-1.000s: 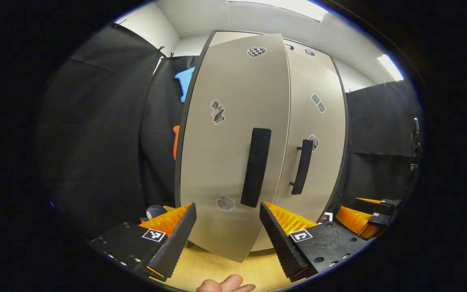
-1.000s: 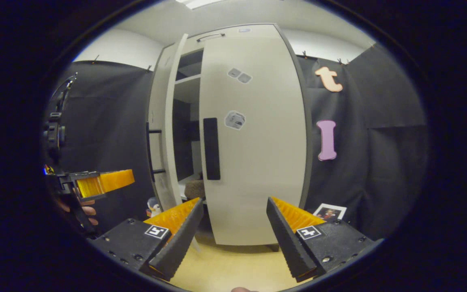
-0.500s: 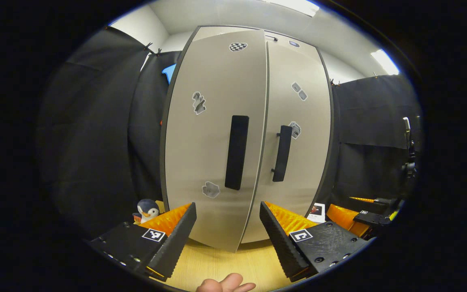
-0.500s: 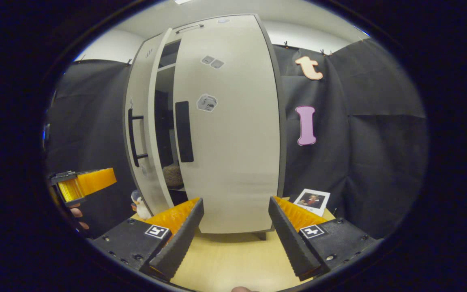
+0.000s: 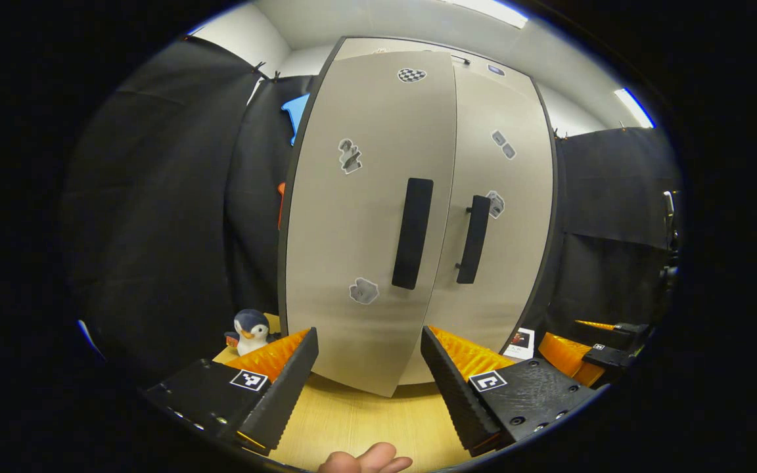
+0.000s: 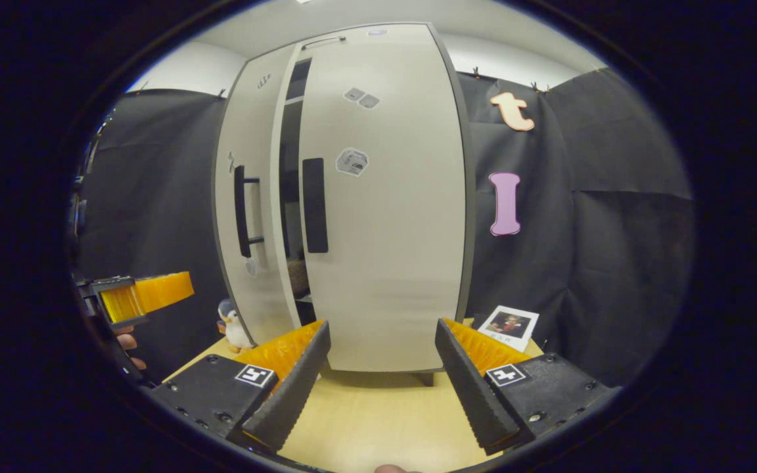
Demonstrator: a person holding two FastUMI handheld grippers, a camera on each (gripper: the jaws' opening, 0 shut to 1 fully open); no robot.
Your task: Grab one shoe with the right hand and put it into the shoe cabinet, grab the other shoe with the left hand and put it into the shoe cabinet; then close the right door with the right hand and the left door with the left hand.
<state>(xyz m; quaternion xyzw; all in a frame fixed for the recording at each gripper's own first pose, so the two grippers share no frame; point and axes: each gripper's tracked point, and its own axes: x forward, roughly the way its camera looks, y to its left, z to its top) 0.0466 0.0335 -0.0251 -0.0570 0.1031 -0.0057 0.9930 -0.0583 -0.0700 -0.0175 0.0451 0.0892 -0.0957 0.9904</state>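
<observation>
Shoe cabinet point(image 5: 418, 217) stands on the wood table point(image 6: 385, 420), straight ahead of both of your grippers. Right door point(image 6: 385, 197) looks seated flush. Left door point(image 5: 365, 217) isn't: over the last second it has swung most of the way in, but the right gripper view shows a dark slit between the two door edges, with a shelf and what may be a shoe point(image 6: 296, 276) dimly inside. Too dark to confirm the shoe.

Tong state: left gripper point(image 5: 368, 381) is spread wide and empty, just short of the left door's lower edge, no contact that I can see. Right gripper point(image 6: 382, 387) is also spread wide and empty, parked in front of the right door.

My read: the shoes are stowed, right door done, left door nearly done. You likely need one more push with the left gripper on the panel near its black handle point(image 5: 412, 233) to close that gap. Watch the stuffed penguin point(image 5: 250, 330) beside the cabinet's left foot; it sits near your left finger.
</observation>
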